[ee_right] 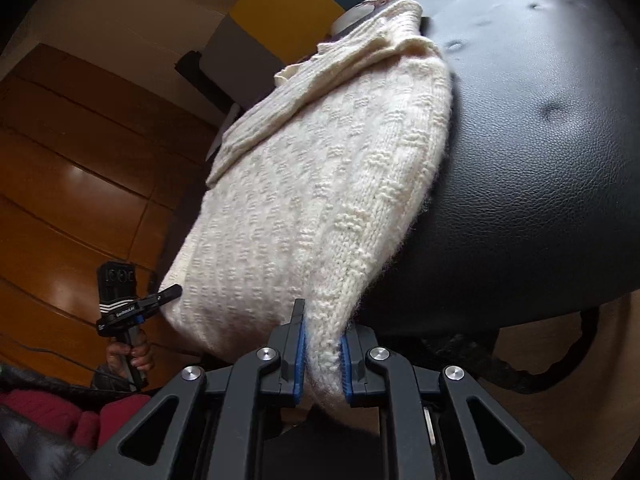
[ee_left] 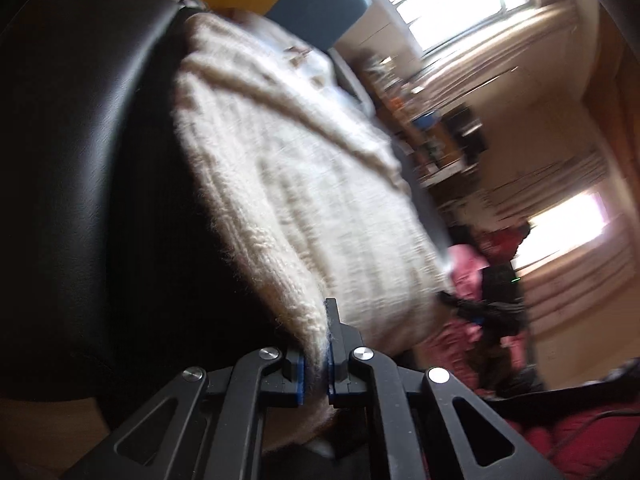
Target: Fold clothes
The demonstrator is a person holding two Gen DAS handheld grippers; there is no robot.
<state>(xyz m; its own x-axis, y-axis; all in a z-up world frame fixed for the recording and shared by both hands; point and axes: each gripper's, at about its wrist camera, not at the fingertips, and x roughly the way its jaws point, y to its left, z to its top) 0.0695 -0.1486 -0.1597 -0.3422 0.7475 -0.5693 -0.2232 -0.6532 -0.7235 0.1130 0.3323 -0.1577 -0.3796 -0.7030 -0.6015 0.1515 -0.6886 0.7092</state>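
A cream knitted sweater [ee_right: 320,168] lies draped over a black leather seat [ee_right: 540,140], its bulk resting on the seat's padded, tufted top and its near edge lifted off the seat's rim. The right gripper [ee_right: 322,354] is closed on that near edge: the knit is bunched between the two blue-lined pads and a fold of it hangs down below them. The left gripper [ee_left: 316,364] is likewise clamped on the sweater's edge, with the wool pinched tightly between its pads, so both corners of the hem nearest the person are held. In the right wrist view the left gripper [ee_right: 170,293] shows at the sweater's far left corner, its fingertips biting the fabric, and a hand [ee_right: 132,354] is wrapped round its handle below. The sweater's neck end lies at the far side of the seat, with a sleeve [ee_right: 280,108] folded across the body on the side away from the leather. The left wrist view is blurred. Beyond the seat a yellow panel [ee_right: 280,12] stands, and to the sweater's left is a wooden floor [ee_right: 60,160]. Red cloth [ee_right: 60,412] lies near the hand, below the sweater's left corner
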